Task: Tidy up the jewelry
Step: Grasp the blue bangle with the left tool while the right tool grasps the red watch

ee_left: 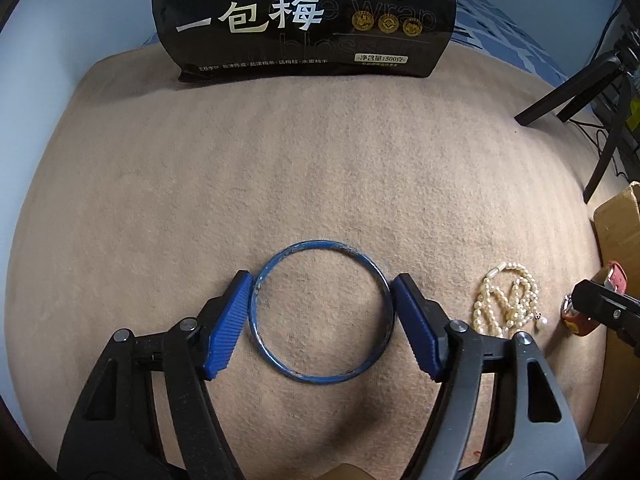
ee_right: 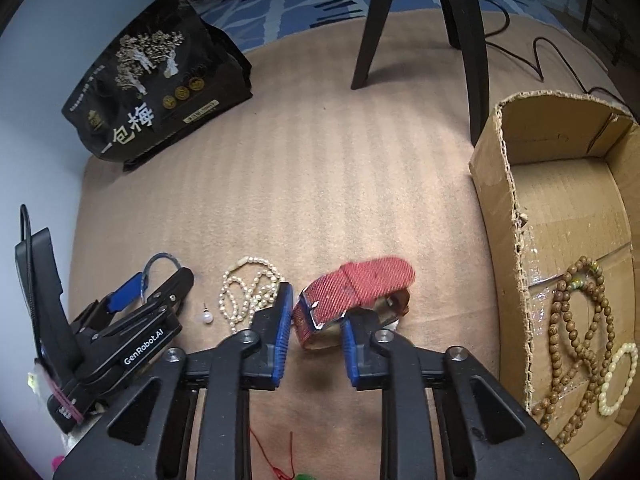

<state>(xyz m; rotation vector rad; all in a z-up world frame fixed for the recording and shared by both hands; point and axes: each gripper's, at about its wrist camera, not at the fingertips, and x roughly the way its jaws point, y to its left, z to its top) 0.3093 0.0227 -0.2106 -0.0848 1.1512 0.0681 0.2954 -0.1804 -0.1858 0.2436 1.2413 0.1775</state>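
A: Where's the blue bangle [ee_left: 321,312]?

B: On the tan blanket [ee_left: 320,160], pinched on both sides by the left gripper [ee_left: 321,308].

A: And the other one?

B: Right of the bangle lies a pearl necklace [ee_left: 505,300]; past that, the right gripper [ee_right: 316,330] clamps a red-strapped watch [ee_right: 354,294]. Farther right, a cardboard box [ee_right: 516,200] holds beads.

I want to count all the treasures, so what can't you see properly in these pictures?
- Red watch, right wrist view: strap blurred, face hidden behind the right gripper.
- Pearl necklace, right wrist view: near end hidden behind that gripper's finger.
- Blue bangle, right wrist view: mostly hidden behind the left gripper.
- Black bag, left wrist view: top cut off by the picture's edge.
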